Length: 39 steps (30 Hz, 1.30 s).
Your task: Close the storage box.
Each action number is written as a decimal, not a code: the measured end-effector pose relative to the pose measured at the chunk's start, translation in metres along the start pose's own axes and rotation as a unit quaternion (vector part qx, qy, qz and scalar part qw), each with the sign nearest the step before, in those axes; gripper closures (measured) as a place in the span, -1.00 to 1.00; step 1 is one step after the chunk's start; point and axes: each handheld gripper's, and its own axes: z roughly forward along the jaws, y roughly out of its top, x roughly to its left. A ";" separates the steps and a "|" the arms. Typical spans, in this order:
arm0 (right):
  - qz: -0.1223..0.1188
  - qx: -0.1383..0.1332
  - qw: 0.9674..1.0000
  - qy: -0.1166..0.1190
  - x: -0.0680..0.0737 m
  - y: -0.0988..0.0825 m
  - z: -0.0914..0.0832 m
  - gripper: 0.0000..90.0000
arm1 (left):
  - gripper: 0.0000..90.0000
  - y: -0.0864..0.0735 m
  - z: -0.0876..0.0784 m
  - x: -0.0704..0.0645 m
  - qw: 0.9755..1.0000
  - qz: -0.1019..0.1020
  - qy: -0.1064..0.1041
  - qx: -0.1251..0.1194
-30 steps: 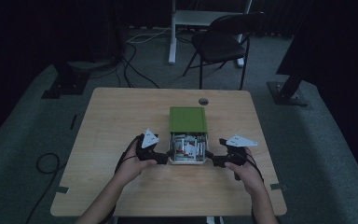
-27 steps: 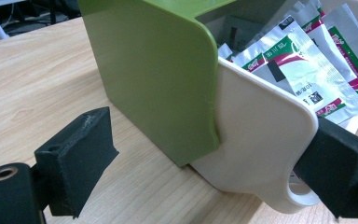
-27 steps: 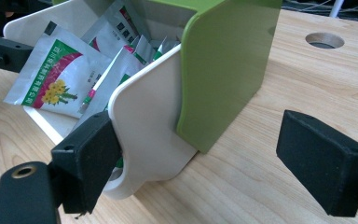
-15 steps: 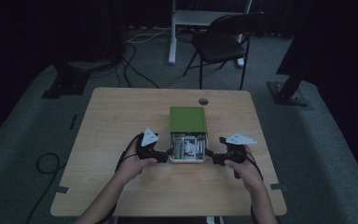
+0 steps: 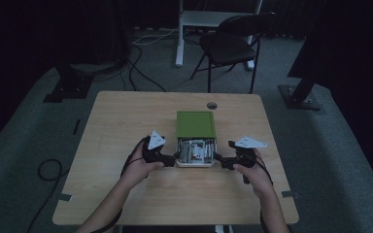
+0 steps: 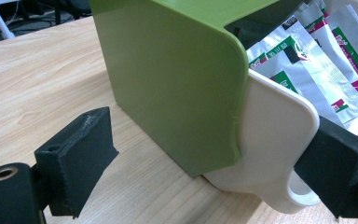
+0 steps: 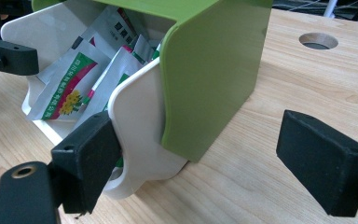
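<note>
High view: shows a green box [image 5: 195,124] on the middle of the desk [image 5: 126,194], with a white drawer [image 5: 194,164] pulled out toward the near edge and stuffed with packets [image 5: 194,149]. Finds the left gripper [image 5: 172,156] at the drawer's left side and the right gripper [image 5: 219,159] at its right side, both hands low on the desk. Compared with a second ago, shows almost nothing moved: same drawer opening, same grippers flanking it. Suggests a pause to settle the hold, not a pull or push under way. Farther off, catches a round hole [image 5: 212,105] near the far edge and a chair [image 5: 233,43] beyond the desk.

Left gripper view: looks along the left side of the green box [image 6: 168,79] and the rounded front corner of the drawer [image 6: 275,149], packets [image 6: 307,60] showing silver, green and red behind it. Has the jaws spread wide: one pad free above the desk, the other at the drawer's front, seemingly touching. Grips nothing.

Right gripper view: mirrors that on the right side of the box [image 7: 214,70]. Puts one pad against the drawer's front wall [image 7: 137,126], by its finger hole, and leaves the other well clear over bare wood. Jaws wide again, nothing clamped. Likely means the drawer slides next only once both pads press evenly; otherwise risks skewing it in the box.
</note>
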 end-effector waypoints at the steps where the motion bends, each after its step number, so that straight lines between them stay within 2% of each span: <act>1: -0.001 0.000 1.000 0.000 -0.001 0.000 0.000 -0.70 | -0.78 0.000 0.000 0.000 1.000 0.001 0.001 0.000; 9: 0.003 0.003 1.000 -0.004 -0.003 0.003 0.003 -0.70 | -0.78 0.002 0.003 0.001 1.000 0.002 0.005 -0.001; 12: 0.001 0.002 1.000 -0.005 -0.004 0.003 0.004 -0.70 | -0.78 0.003 0.003 0.001 1.000 0.019 0.013 -0.005; 22: 0.011 0.000 1.000 -0.013 -0.006 0.006 0.009 -0.70 | -0.78 0.005 0.008 0.007 1.000 0.004 0.011 -0.002; 39: 0.035 -0.001 0.999 -0.032 -0.009 0.009 0.018 -0.72 | -0.78 0.008 0.014 0.013 1.000 -0.008 0.024 -0.006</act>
